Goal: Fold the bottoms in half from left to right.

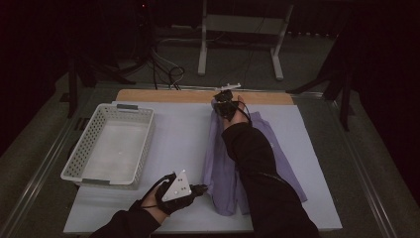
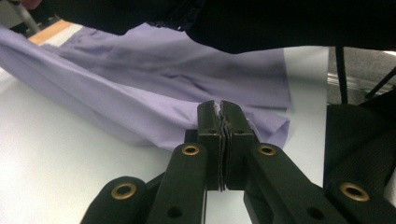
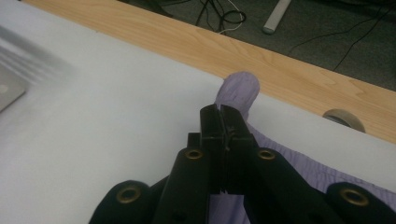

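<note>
Lying lengthwise right of centre in the high view: one lilac cloth (image 1: 277,153), folded long, on the white-covered tabletop (image 1: 183,134). Left tool (image 1: 198,189), lower centre of the high view, jaws together and clamped on the cloth's near lower-left edge; the left gripper view shows a sliver of fabric pinched between the closed jaws (image 2: 220,112). Right tool (image 1: 225,99), upper centre of the high view, jaws together and clamped on the cloth's far end; a rounded fold of fabric rises just past the tips in the right gripper view (image 3: 221,112). White slotted basket (image 1: 84,148), left side of the high view, well apart from the cloth. Bare wooden strip (image 1: 163,95) along the tabletop's far edge.
</note>
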Action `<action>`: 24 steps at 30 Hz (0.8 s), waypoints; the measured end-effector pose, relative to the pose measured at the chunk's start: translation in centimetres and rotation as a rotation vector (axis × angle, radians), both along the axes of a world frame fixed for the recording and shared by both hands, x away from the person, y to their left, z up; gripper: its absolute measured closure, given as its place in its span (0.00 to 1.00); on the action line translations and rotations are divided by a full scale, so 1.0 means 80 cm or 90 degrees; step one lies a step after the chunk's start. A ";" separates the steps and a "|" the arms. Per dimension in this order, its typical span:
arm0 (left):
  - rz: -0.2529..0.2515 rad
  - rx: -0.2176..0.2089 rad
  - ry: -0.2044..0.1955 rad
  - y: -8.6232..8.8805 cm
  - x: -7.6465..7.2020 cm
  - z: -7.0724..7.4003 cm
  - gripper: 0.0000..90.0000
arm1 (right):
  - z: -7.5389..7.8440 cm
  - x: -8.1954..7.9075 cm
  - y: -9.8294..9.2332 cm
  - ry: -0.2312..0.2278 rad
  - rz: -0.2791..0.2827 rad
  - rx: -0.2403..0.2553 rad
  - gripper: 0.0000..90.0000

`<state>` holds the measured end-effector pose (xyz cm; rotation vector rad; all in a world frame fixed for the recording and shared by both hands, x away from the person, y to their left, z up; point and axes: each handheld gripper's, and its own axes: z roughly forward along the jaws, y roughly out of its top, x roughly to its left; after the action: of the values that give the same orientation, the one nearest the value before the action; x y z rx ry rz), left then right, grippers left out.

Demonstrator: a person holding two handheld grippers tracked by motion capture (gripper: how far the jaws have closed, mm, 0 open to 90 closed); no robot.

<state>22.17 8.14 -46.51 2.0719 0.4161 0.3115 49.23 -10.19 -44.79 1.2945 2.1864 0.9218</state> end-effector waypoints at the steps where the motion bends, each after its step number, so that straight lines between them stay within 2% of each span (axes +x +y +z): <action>1: -0.002 0.001 -0.006 -0.002 0.000 0.003 0.98 | 0.001 0.000 -0.002 -0.001 0.000 0.002 0.99; 3: -0.009 0.021 -0.032 -0.009 -0.002 0.006 0.98 | 0.005 -0.001 -0.008 -0.002 0.000 0.003 0.99; 6: -0.023 0.018 -0.029 -0.018 0.000 0.009 0.98 | 0.007 -0.002 -0.014 -0.003 -0.001 0.003 0.99; 11: -0.036 0.002 -0.013 -0.027 0.006 0.014 0.98 | 0.012 -0.003 -0.036 -0.004 -0.009 0.008 0.99; 14: -0.044 0.000 -0.013 -0.032 0.009 0.019 0.98 | 0.014 -0.003 -0.046 -0.006 -0.011 0.009 0.99; 17: -0.051 -0.004 -0.014 -0.039 0.013 0.025 0.98 | 0.016 -0.004 -0.057 -0.006 -0.016 0.011 0.99; 24: -0.076 -0.006 -0.036 -0.058 0.023 0.044 0.98 | 0.026 -0.004 -0.084 -0.018 -0.031 0.004 0.99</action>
<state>24.02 3.51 -42.97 2.0642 0.2577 0.2963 48.93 -16.89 -42.70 1.3228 2.1231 0.9238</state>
